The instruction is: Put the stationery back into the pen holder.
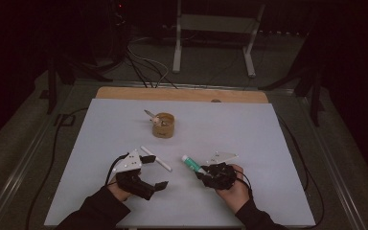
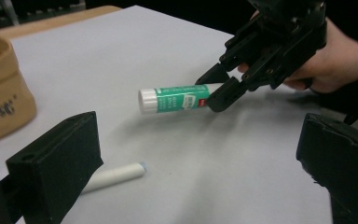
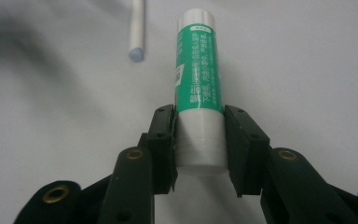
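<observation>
On the pale grey table top (image 1: 249,134), the right gripper (image 1: 202,173) pinches a green-labelled glue stick with a white cap and white base (image 1: 190,163). In the right gripper view its two black jaws sit against either side of the stick's white base end (image 3: 200,149), with the green label and the cap pointing away from the hand. In the left gripper view the glue stick (image 2: 175,99) lies roughly level, cap end free, and appears raised just off the table surface, with a soft shadow beneath it; the right gripper (image 2: 216,88) grips it from the far side, with a hand (image 2: 328,63) wrapped around the gripper's body. The left gripper (image 1: 155,178) rests low over the table near the person's edge, its jaws spread wide apart with nothing between them. A thin white stick with a bluish tip (image 1: 155,158) lies flat on the table between the two grippers, just beside the left gripper's grey plate; in the left gripper view it (image 2: 114,176) lies close to one jaw. Farther back, well apart from both hands, stands a small tan cylindrical holder (image 1: 163,125) with a pale object poking out of it.
</observation>
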